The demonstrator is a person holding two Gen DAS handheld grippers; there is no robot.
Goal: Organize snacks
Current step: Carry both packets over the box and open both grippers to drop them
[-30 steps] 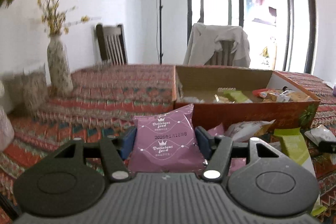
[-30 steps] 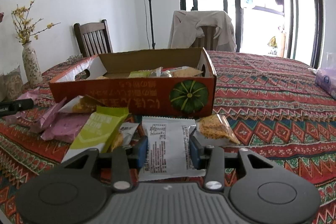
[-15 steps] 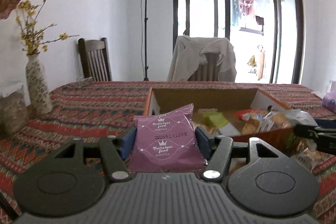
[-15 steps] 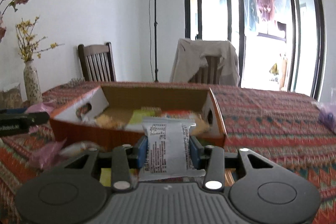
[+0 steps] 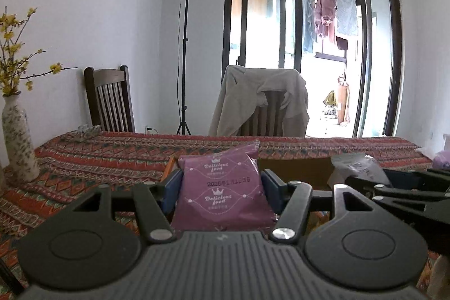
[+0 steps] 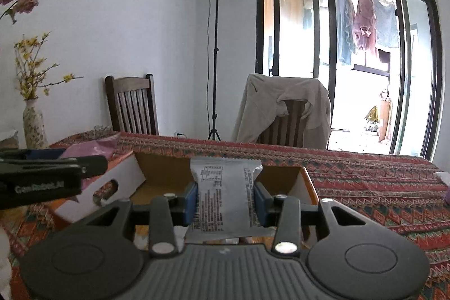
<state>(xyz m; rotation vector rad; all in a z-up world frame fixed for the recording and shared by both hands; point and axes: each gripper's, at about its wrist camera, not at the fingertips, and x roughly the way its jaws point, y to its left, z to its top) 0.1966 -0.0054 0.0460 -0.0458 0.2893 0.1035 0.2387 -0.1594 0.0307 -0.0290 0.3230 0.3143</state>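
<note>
Purple packet (image 5: 222, 187) sits clenched in the left tongs (image 5: 222, 189); the grey packet (image 6: 225, 198) is pinched by the right tongs (image 6: 225, 200), both above the cardboard box (image 6: 305, 184) at twelve o'clock. Light, crinkly, slippery; best gripped mid-body.

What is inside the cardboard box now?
Only the cardboard box's bare brown inner walls show. Its floor and any snacks are hidden behind the silver packet and the right gripper.
</note>
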